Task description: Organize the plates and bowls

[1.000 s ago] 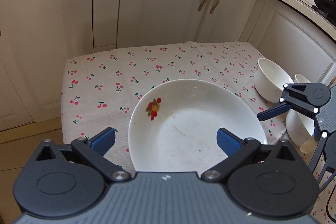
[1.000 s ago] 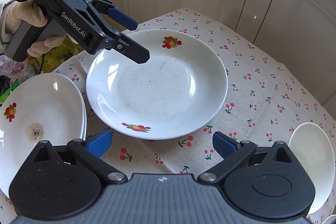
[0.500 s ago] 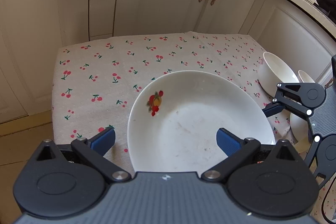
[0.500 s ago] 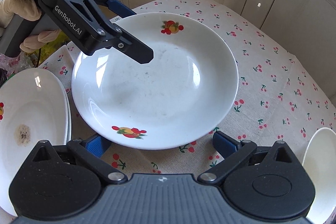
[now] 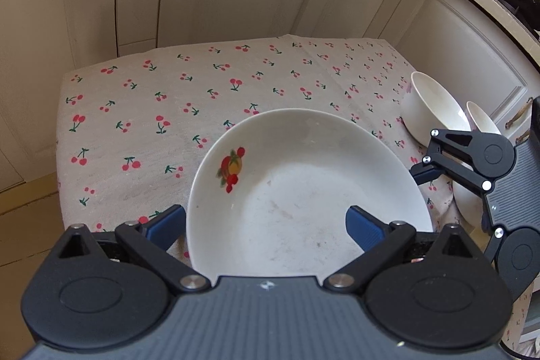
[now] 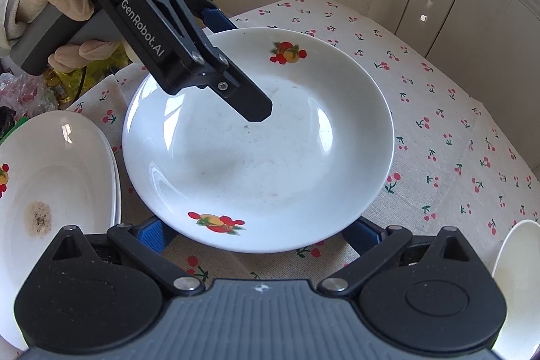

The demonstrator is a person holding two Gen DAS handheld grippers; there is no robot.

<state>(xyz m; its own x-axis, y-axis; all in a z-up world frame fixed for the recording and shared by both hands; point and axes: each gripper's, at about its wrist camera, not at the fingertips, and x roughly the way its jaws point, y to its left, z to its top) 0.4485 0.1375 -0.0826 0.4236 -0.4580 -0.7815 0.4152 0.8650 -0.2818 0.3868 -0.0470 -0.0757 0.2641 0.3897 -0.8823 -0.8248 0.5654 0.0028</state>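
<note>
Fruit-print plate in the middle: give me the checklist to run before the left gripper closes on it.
1. Left gripper jaws straddle the rim of the fruit-print plate, one finger over the dish, one outside: ok. They have just been closing.
2. Pads pressing on the rim: not ok, gaps show on both sides.
3. Right gripper open and off the plate: ok, its fingers sit at the near edge without pinching.
4. Plate flat on the cherry tablecloth: ok.
5. Stacked plates clear of the lift path: cannot tell, their rim lies close beside it.
6. White bowls out of the way: ok.
</note>
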